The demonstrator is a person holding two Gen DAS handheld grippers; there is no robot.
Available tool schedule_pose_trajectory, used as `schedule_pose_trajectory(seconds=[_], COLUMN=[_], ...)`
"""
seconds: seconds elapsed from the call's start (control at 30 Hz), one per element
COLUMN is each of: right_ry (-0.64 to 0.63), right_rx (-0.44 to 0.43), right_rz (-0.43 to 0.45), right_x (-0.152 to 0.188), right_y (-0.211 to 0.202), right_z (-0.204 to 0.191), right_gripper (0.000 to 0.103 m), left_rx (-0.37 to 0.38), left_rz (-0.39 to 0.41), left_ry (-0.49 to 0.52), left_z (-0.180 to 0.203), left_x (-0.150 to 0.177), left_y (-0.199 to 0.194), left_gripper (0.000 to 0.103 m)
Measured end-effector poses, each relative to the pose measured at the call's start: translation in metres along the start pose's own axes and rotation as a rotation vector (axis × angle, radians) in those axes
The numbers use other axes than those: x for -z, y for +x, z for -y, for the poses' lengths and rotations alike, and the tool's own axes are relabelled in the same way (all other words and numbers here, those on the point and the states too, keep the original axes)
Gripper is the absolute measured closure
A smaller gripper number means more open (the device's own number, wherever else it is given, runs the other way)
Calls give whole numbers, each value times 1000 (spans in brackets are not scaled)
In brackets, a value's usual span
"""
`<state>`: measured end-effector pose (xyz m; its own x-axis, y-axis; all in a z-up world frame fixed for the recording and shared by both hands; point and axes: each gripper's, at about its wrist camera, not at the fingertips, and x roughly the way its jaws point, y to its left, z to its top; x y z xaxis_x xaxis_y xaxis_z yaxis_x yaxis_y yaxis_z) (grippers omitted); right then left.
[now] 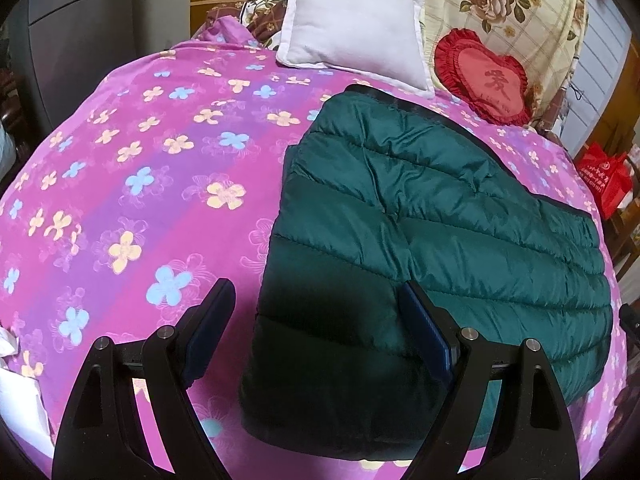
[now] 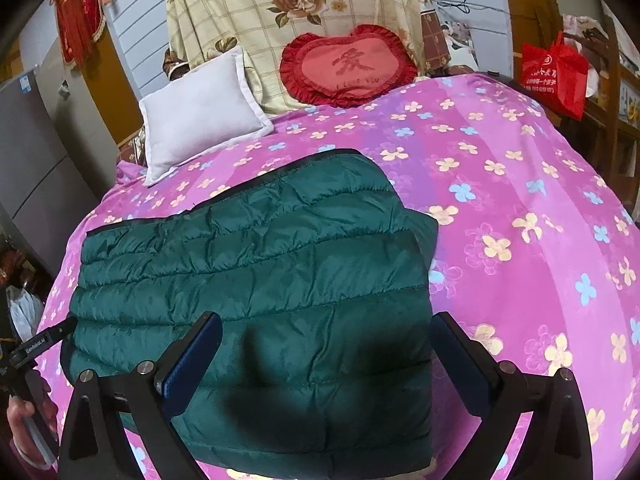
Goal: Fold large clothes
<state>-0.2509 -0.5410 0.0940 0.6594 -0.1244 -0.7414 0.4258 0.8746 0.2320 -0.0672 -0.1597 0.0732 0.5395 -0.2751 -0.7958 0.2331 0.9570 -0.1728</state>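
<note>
The left tool (image 1: 316,312) stands with its jaws wide apart, hovering over the near left corner of the jacket; nothing sits clamped between its blue pads (image 1: 426,332), and whether the right pad grazes the fabric cannot be told. The right tool (image 2: 326,346) is likewise spread wide above the jacket's near edge, gripping nothing. Beneath both lies the bed (image 1: 120,184), covered in a pink and purple sheet with pale flowers. The dark green quilted jacket (image 1: 440,224) lies folded flat on it, a rough rectangle near the tools. Farther back a white pillow (image 1: 352,28) leans at the head of the bed, with a red heart-shaped cushion (image 1: 484,76) to its right. A red bag (image 2: 556,76) hangs at the far right.
</note>
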Motion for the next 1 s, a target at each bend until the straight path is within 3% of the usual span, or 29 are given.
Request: schedule_pose_trajectory(seconds=[0.57,0.77,1.0], right_ry=[1,20,119], right_rx=[0,6,-61], right_rz=[-8,-18,-109], right_x=[1,-5,-9], right_y=[5,11,43], right_z=[3,16,43], right_gripper=[0,0,0], left_rx=[16,95,191], left_rz=[-13,-45,-100], left_ry=[-10,-72,-129], left_z=[-3,-17,-30], left_x=[-1,-7,-13], left_y=[6,17,35], left_gripper=[19,19,14])
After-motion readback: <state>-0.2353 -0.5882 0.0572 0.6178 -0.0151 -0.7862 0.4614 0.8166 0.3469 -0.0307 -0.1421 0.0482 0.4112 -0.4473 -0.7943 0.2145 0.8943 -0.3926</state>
